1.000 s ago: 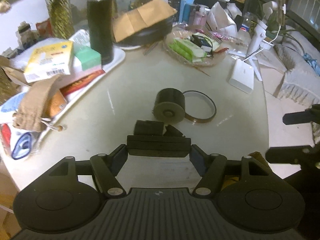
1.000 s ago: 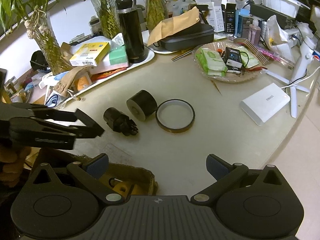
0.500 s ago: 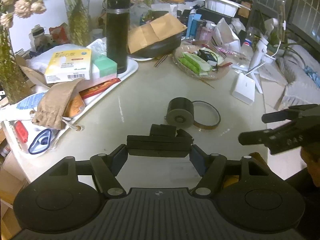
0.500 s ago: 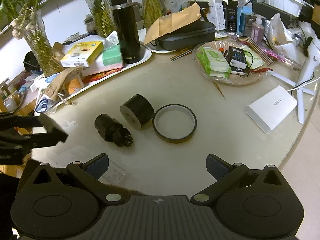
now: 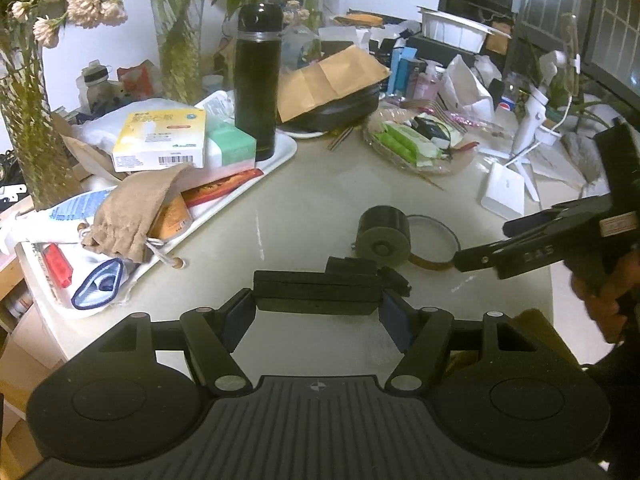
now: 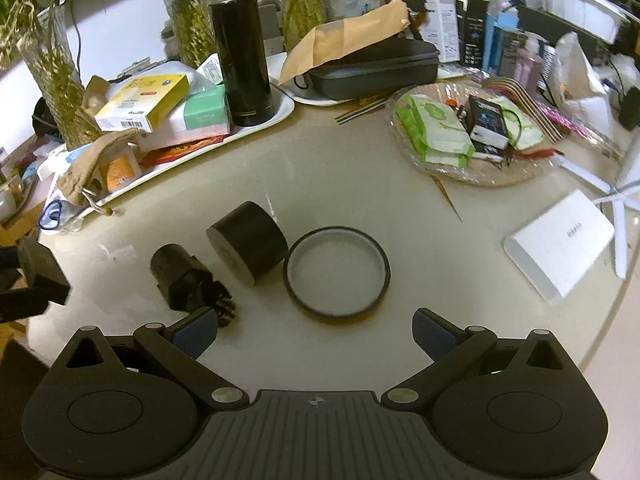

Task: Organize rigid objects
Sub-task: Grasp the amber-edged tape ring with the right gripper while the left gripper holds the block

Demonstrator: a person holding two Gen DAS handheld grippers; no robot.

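My left gripper (image 5: 316, 312) is shut on a flat black rectangular block (image 5: 316, 294), held above the table near its front edge; the block also shows at the left edge of the right wrist view (image 6: 40, 272). My right gripper (image 6: 316, 334) is open and empty, just in front of a brown tape ring (image 6: 336, 272). It also shows at the right of the left wrist view (image 5: 480, 254). A black cylinder (image 6: 248, 246) lies on its side left of the ring. A black toothed part (image 6: 188, 282) lies left of that, by my right gripper's left finger (image 6: 196, 330).
A white tray (image 6: 256, 124) at the back left holds boxes, a cloth pouch and a tall black flask (image 6: 240, 44). A glass dish (image 6: 472, 136) with packets and a white box (image 6: 560, 244) sit at the right. Vases stand at the back.
My right gripper has moved forward toward the tape ring and the toothed part. My left gripper has risen and pulled back with the block in it.
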